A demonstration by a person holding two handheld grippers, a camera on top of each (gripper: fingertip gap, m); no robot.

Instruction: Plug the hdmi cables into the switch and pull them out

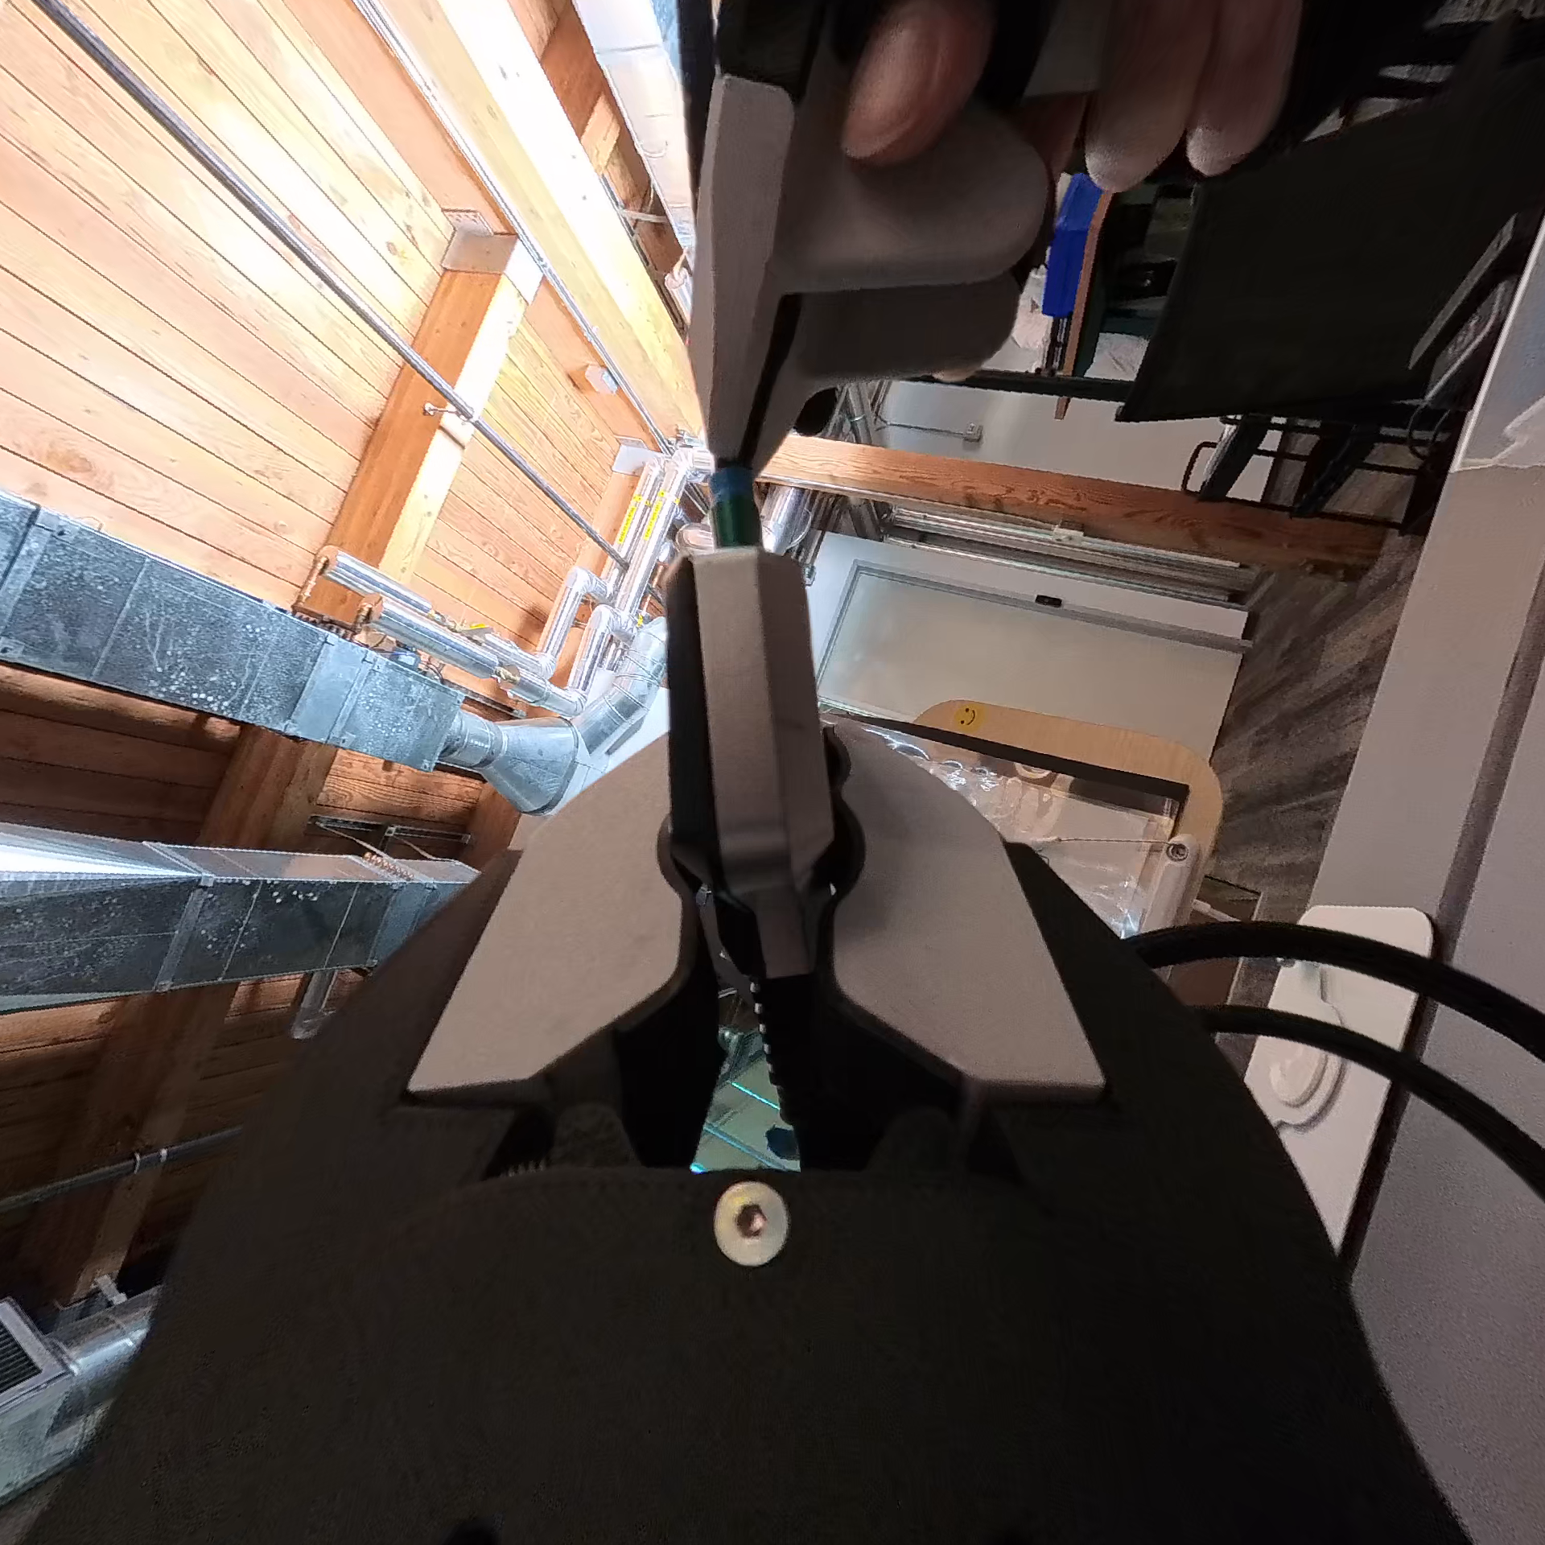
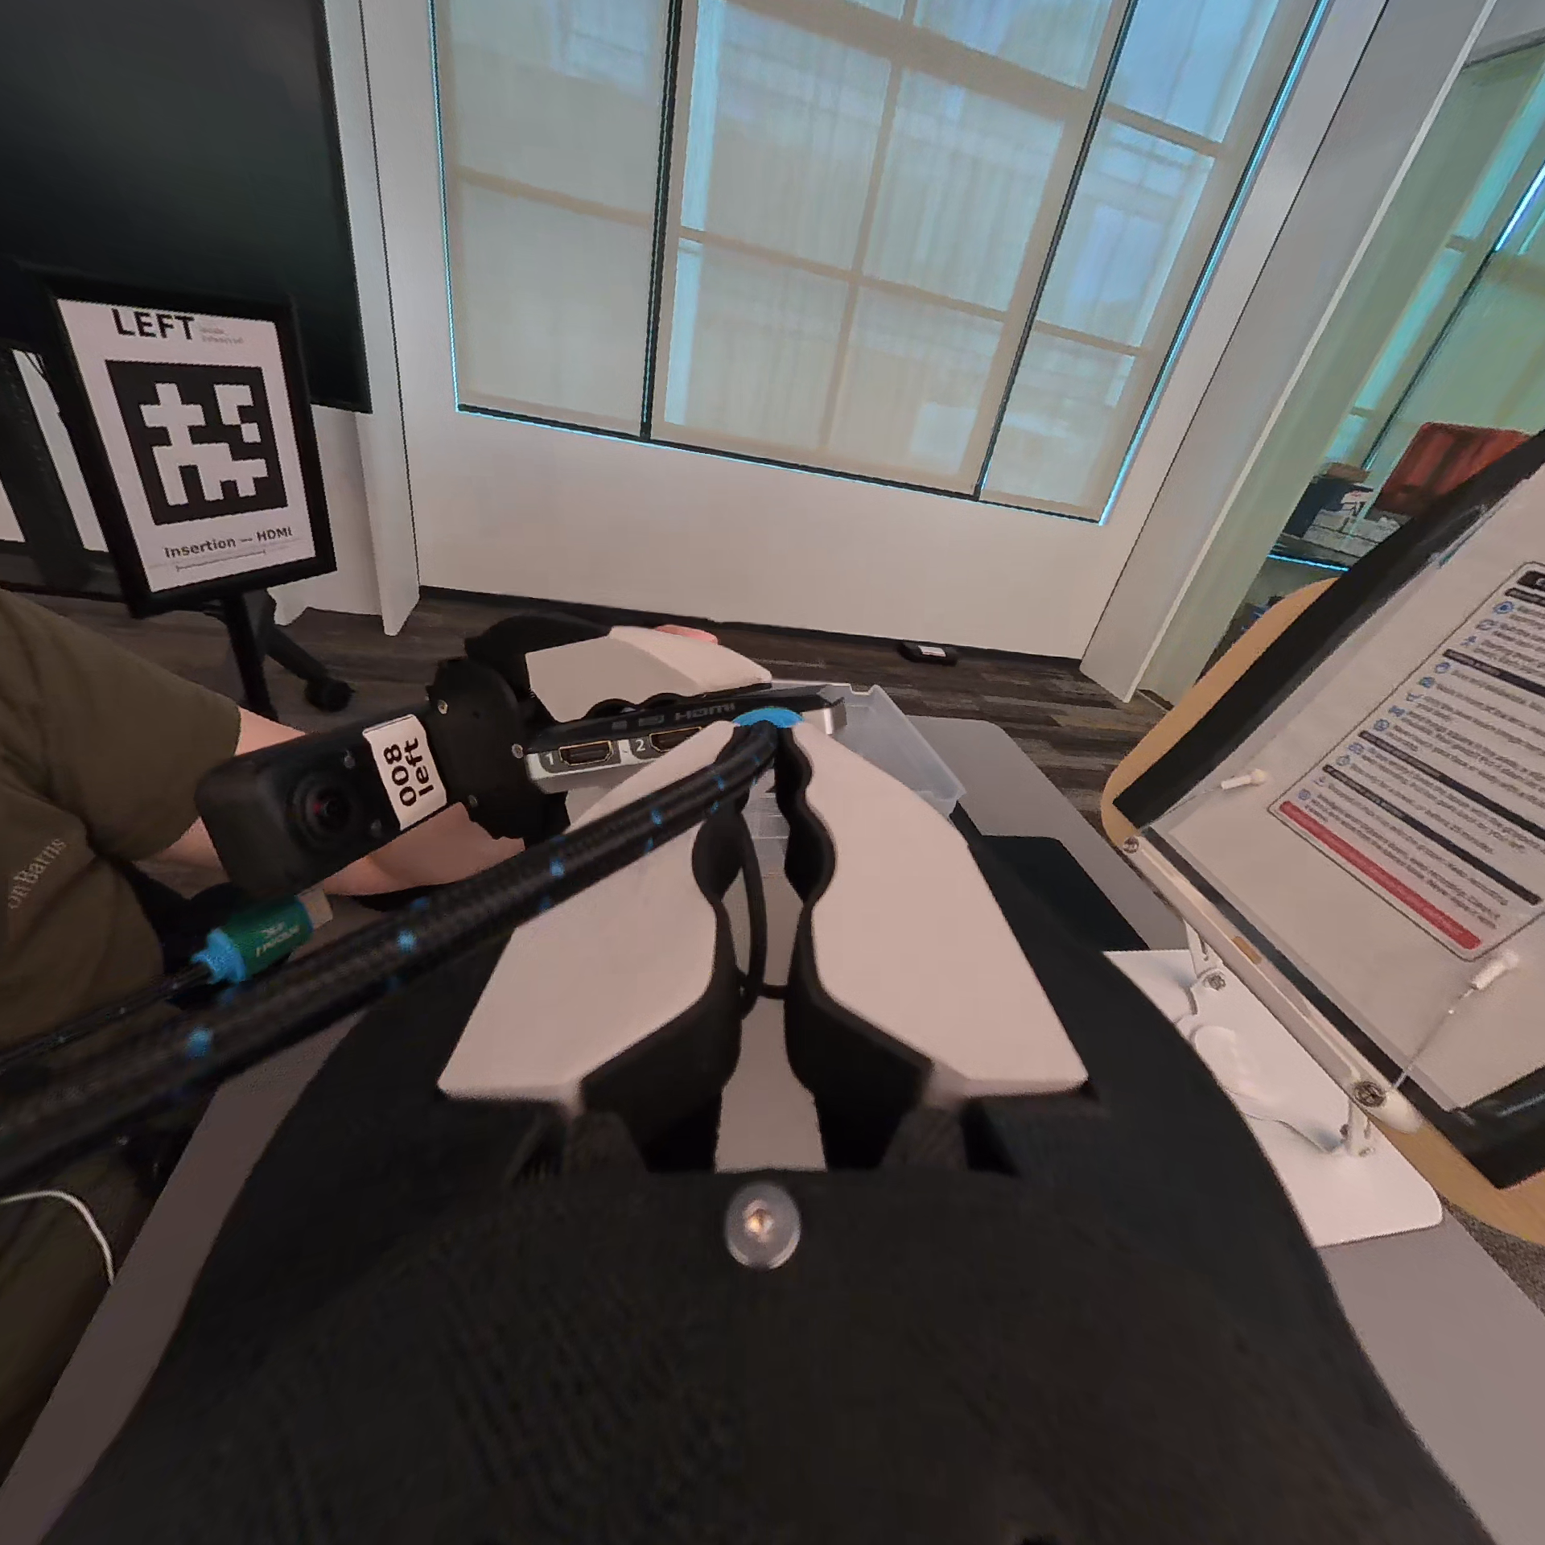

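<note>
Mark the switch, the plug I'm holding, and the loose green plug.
switch [image 2: 585,757]: right wrist view, port face.
held plug [image 2: 757,721]: right wrist view, blue collar.
loose green plug [image 2: 263,940]: right wrist view, green body.

A slim black switch [image 2: 669,727] is held level mid-scene, one braided black cable [image 2: 468,894] at its port, another's green plug [image 2: 259,940] loose near left.

My right gripper [image 2: 773,736] sits directly before the switch [image 2: 669,740], a cable plug [image 2: 762,721] between them at its port face. My left gripper [image 2: 660,669] holds the switch from the left. A second plug [image 2: 259,936] hangs lower left; the stand [image 2: 1304,836] is right.
</note>
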